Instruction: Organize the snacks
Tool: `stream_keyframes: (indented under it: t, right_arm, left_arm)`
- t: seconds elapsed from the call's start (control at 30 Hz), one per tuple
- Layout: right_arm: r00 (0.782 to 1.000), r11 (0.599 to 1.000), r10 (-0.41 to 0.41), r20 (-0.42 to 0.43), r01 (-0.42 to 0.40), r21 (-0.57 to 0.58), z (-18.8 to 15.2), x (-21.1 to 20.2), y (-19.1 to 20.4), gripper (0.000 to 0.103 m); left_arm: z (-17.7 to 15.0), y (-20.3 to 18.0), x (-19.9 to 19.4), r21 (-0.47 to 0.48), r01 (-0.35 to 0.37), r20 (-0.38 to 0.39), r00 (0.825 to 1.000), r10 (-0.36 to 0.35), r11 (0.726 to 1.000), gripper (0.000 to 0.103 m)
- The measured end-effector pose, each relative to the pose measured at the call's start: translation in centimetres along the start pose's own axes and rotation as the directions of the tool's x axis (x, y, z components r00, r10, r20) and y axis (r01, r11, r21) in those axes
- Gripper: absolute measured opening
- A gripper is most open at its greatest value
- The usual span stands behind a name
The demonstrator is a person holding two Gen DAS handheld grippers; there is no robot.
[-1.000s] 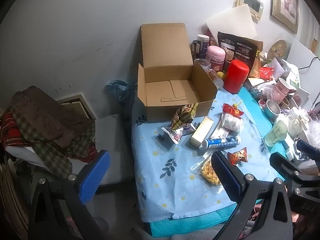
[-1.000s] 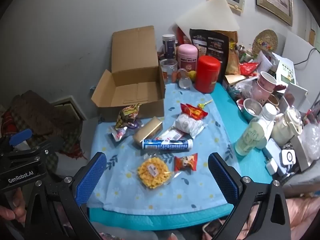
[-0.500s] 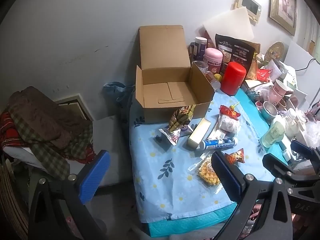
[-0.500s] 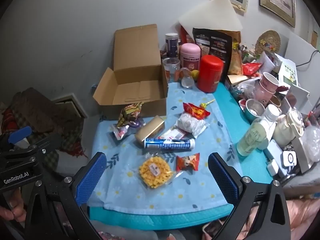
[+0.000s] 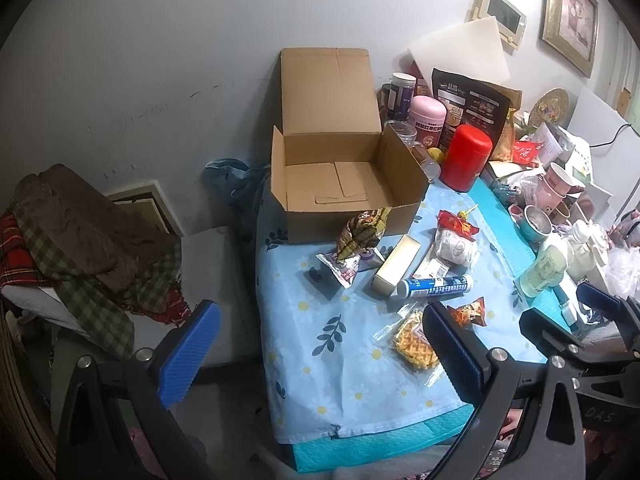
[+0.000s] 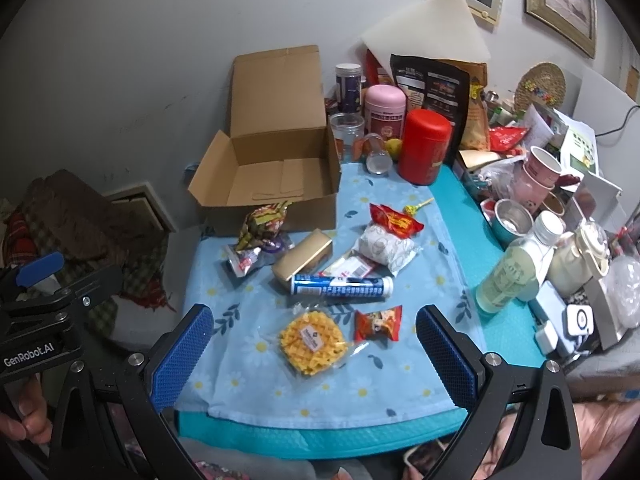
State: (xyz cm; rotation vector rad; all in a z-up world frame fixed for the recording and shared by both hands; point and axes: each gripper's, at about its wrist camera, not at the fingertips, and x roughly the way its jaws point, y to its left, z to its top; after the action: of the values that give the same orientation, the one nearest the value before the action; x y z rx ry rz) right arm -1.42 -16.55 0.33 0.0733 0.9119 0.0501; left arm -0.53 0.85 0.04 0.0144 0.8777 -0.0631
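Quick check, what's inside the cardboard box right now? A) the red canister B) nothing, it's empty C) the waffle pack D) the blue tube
B: the cardboard box shows only its bare floor, while the blue tube and waffle pack lie on the cloth in front of it and the red canister stands beside it.

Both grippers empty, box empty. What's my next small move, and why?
Probably lower the right gripper onto the waffle pack: its jaws are open and already frame that pack, the snack nearest the table edge, and the box sits open behind.
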Motion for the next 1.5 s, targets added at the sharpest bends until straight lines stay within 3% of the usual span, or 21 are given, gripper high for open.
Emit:
stream_keyframes:
  t: [1.5]
  right_arm:
    - [1.0,1.0,-0.007,-0.001,0.007,0.007,0.48,0.38,-0.45,0.103]
  left_arm:
    - [0.74,-0.24,0.12,0.016,0.013,-0.002,1.0,-0.013,1.0,0.103]
